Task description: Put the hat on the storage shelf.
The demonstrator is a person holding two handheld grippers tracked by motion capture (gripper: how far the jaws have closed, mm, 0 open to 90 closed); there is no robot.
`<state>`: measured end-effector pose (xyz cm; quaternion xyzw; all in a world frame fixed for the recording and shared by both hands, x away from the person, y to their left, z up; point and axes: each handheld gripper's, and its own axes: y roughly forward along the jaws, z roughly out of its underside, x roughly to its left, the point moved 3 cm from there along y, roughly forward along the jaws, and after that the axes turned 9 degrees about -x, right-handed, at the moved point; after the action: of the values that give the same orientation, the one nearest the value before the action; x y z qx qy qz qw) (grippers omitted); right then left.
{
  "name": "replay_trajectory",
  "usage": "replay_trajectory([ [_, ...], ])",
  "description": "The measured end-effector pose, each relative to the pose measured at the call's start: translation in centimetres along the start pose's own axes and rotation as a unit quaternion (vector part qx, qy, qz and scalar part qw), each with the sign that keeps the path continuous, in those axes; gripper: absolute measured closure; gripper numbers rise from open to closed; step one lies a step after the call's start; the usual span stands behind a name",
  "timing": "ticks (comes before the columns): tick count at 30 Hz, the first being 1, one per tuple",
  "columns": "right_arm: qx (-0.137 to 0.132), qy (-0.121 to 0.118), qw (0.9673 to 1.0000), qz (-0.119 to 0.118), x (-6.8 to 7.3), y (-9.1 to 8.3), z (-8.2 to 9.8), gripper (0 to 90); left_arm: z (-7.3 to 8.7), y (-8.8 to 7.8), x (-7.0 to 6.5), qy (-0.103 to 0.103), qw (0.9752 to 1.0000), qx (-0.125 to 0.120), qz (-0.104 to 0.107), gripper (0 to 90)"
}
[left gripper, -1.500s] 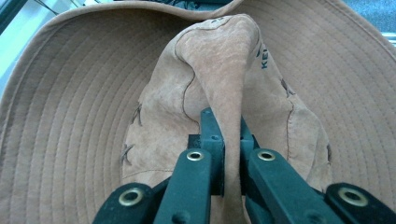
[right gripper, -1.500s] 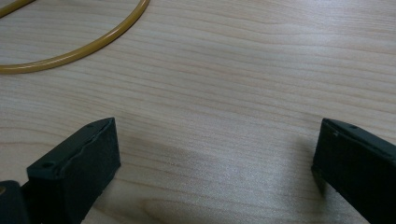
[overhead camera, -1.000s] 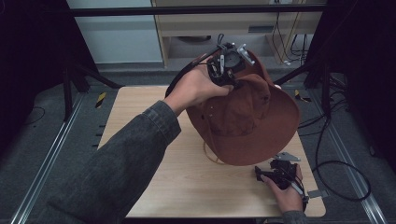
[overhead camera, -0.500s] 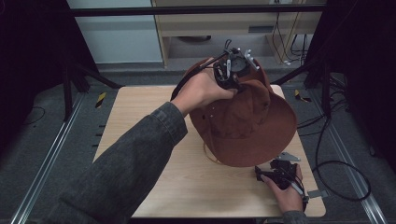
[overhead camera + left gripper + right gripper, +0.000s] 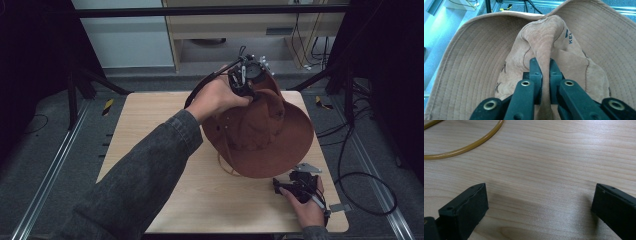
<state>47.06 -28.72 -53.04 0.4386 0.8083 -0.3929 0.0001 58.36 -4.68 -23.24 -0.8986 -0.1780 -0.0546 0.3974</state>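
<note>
- Dark floor and cables surround the pale wooden bench where I work.
- My left tongs are pinching a fold of the crown of the brown hat; their jaws have just eased a little, but the leather is between the pads.
- The hat hangs tilted from this grip, its brim low over the bench; I cannot tell if it touches.
- My right tongs rest spread and empty on the bench, near the hat's yellow cord.
- I judge that the lifting is done; setting the hat down and letting go is left.
</note>
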Motion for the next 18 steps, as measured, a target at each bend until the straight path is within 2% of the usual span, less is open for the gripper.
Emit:
replay_trajectory([
  [3, 0.000, 0.000, 1.0000, 0.000, 0.00, -0.01, 0.00, 0.7, 0.42, -0.13, 0.24, -0.007, 1.0000, -0.002, -0.005, 79.9],
  [5, 0.000, 0.000, 1.0000, 0.000, 0.00, -0.01, 0.00, 0.7, 0.68, -0.23, 0.27, -0.012, 0.9999, -0.007, -0.004, 73.6],
  [9, 0.000, 0.000, 1.0000, 0.000, 0.00, -0.01, 0.00, 0.7, 0.76, -0.50, 0.19, -0.014, 0.9998, -0.015, -0.008, 66.4],
  [13, 0.000, 0.000, 1.0000, -0.001, 0.00, -0.01, 0.00, 0.7, 0.49, -0.62, 0.05, -0.016, 0.9992, -0.028, -0.022, 51.7],
  [18, 0.000, 0.000, 1.0000, -0.001, 0.00, -0.01, 0.00, 0.7, 0.30, -0.50, -0.48, -0.014, 0.9991, -0.030, -0.026, 36.0],
])
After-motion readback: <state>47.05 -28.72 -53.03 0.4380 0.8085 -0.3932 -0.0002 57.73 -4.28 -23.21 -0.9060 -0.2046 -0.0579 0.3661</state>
